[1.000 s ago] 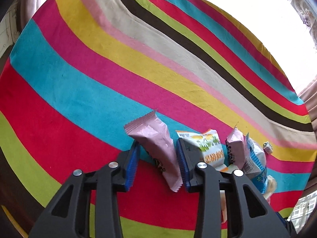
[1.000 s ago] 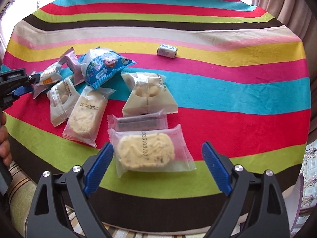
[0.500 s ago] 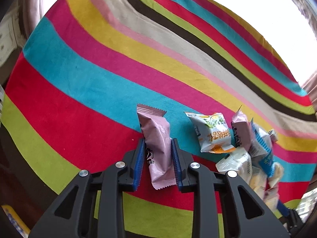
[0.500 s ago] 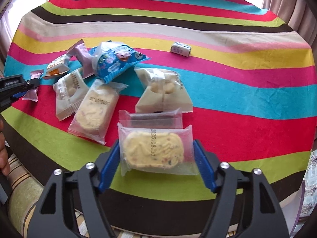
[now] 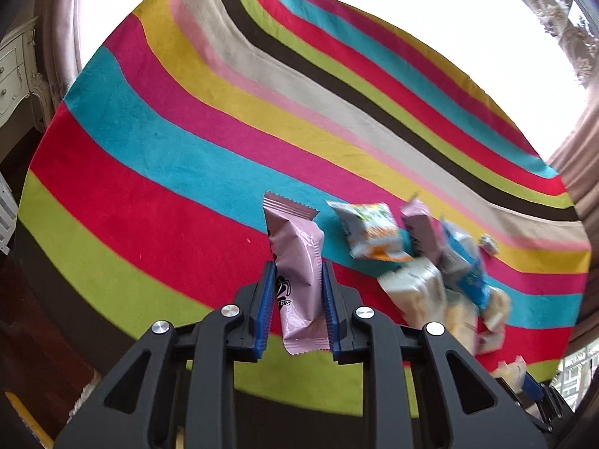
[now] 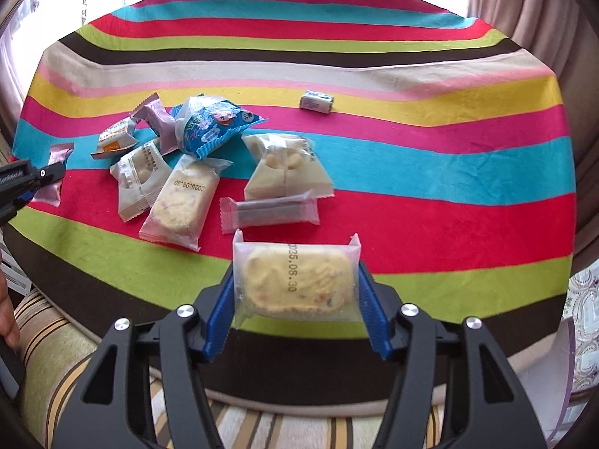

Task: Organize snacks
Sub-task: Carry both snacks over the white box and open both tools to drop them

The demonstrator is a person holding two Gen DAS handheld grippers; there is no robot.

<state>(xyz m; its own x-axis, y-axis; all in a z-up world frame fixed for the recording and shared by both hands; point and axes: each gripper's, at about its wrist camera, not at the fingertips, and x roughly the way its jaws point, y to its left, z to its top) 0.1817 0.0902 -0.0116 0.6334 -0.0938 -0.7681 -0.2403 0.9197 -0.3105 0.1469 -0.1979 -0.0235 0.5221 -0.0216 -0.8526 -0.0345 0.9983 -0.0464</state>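
Note:
My left gripper (image 5: pixel 295 280) is shut on a pink snack packet (image 5: pixel 297 265) and holds it above the striped cloth; it also shows in the right wrist view (image 6: pixel 56 172) at the far left. My right gripper (image 6: pixel 295 284) is shut on a clear-wrapped yellow cake packet (image 6: pixel 295 280), lifted near the table's front edge. A pile of snack packets lies on the cloth: a blue bag (image 6: pixel 209 127), a second yellow cake packet (image 6: pixel 183 198), a clear bar packet (image 6: pixel 269 211) and a beige pouch (image 6: pixel 286 172).
The round table wears a striped cloth (image 6: pixel 411 172). A small white wrapped sweet (image 6: pixel 316 101) lies apart at the back. A striped chair cushion (image 6: pixel 48 355) sits below the table's front edge. Curtains (image 6: pixel 531 18) hang at the right.
Both grippers closed on their packets and lifted them off the cloth. The left one turned its pink packet upright; the right one raised the cake packet toward the front edge.

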